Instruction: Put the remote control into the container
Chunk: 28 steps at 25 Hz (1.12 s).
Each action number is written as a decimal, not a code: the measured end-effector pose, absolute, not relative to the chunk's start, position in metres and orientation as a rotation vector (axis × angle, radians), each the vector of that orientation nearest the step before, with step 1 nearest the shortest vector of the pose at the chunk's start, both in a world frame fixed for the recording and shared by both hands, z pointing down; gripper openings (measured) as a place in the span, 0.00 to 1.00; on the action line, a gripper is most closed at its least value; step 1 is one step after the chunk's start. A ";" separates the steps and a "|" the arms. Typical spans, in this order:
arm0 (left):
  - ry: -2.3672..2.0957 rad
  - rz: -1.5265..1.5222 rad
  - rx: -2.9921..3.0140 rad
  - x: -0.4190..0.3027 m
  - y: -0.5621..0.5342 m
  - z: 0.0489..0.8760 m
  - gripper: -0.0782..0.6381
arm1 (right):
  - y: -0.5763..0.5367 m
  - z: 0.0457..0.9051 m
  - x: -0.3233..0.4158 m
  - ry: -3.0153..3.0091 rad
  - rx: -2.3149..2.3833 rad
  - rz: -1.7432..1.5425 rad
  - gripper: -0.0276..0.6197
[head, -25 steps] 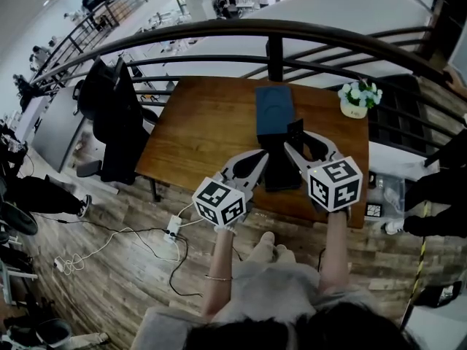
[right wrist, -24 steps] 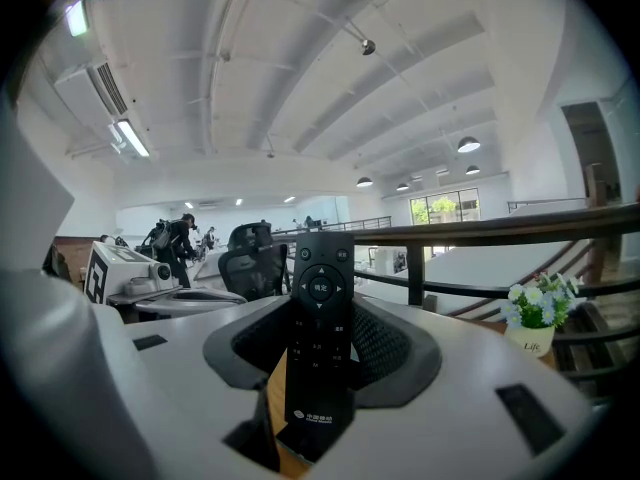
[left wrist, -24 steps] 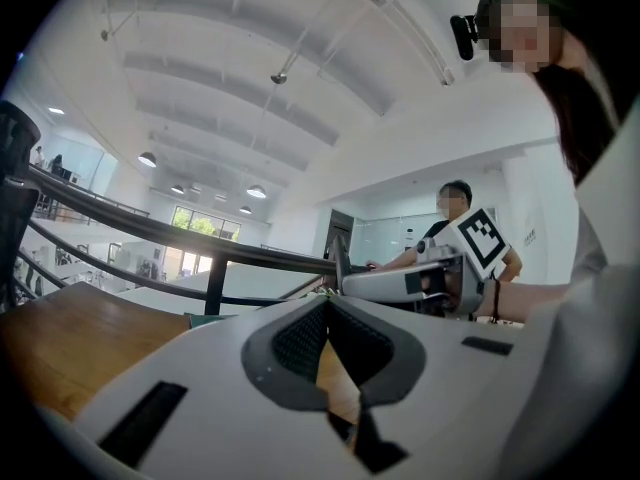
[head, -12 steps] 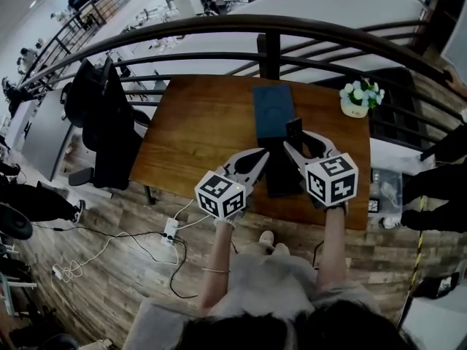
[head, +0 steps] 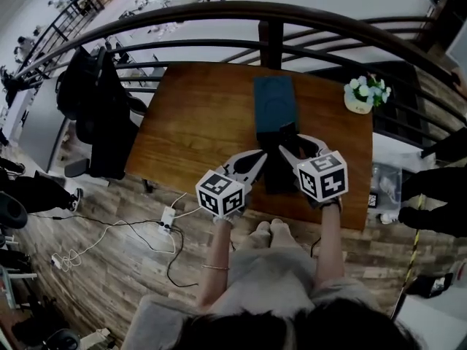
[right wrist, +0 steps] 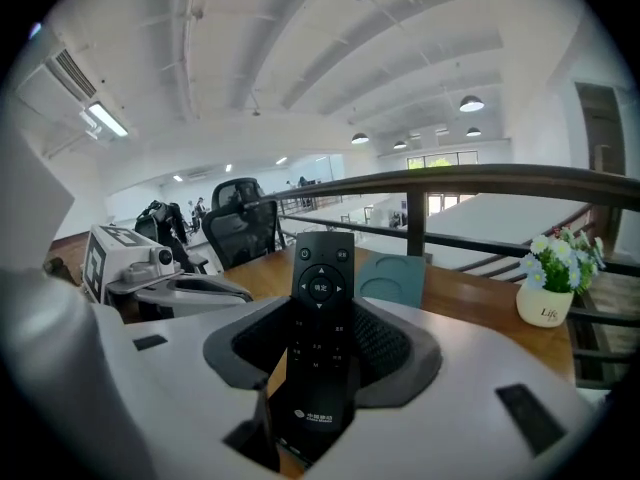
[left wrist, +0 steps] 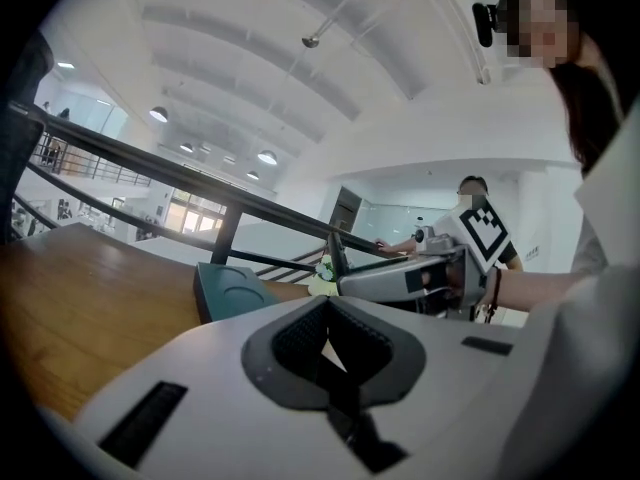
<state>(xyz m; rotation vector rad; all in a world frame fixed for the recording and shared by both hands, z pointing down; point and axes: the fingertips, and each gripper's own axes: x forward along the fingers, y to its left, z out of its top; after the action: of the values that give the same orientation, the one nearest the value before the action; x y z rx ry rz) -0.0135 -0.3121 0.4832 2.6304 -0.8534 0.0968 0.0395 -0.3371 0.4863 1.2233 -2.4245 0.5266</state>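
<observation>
The black remote control [right wrist: 320, 303] stands between the jaws of my right gripper [right wrist: 322, 353], which is shut on its lower half, buttons facing the camera. In the head view that gripper [head: 295, 144] holds the remote [head: 287, 133] over the near middle of the wooden table [head: 204, 115]. A teal container [head: 274, 102] with two round recesses lies just beyond it, also visible as the teal container [right wrist: 398, 273] behind the remote. A dark flat object [head: 280, 177] lies under the grippers, partly hidden. My left gripper [head: 257, 158] hovers beside it, and its jaws [left wrist: 328, 333] are shut with nothing in them.
A small white pot of flowers [head: 363, 96] stands at the table's far right corner. A dark metal railing [head: 270, 33] runs behind the table. A black chair draped with a jacket [head: 98, 104] stands to the left. A power strip [head: 168, 217] and cables lie on the floor.
The right gripper with the remote has shifted slightly left and nearer. The left gripper has hardly moved. The head camera has tipped a little.
</observation>
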 end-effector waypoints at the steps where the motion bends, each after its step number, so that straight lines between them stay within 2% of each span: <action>1: -0.861 0.099 2.613 -0.014 -0.312 0.488 0.12 | -0.339 0.493 0.039 -2.411 1.207 0.538 0.35; 28: -0.886 0.237 2.343 -0.026 -0.311 0.592 0.11 | -0.353 0.603 0.022 -2.183 0.938 0.685 0.35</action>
<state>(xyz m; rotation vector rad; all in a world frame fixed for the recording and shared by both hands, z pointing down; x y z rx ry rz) -0.0261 -0.3109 0.5920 2.3434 -0.8864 0.2375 0.0217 -0.3532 0.6029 0.9379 -2.1830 0.6854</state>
